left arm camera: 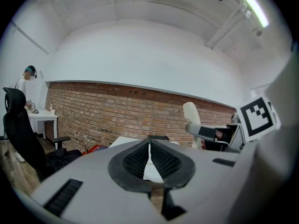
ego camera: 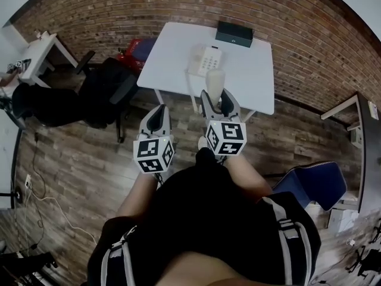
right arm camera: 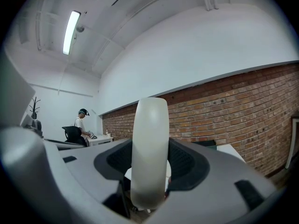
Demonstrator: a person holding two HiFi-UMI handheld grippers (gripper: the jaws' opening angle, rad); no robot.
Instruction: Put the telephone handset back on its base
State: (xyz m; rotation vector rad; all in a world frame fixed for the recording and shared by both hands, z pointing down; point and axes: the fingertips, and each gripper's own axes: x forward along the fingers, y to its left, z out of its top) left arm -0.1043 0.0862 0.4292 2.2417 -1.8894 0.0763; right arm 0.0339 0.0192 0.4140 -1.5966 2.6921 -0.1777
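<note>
A cream telephone handset stands upright between the jaws of my right gripper, which is shut on it; in the head view the handset rises in front of the table's near edge. The cream telephone base with its keypad lies on the white table, beyond the handset. My left gripper hangs to the left of the right one, over the wooden floor, with its jaws pressed together and nothing between them. In the left gripper view the handset and the right gripper show at the right.
A dark box sits at the table's far edge by the brick wall. A black office chair stands left of the table, a blue chair at lower right. A person stands at a distant desk.
</note>
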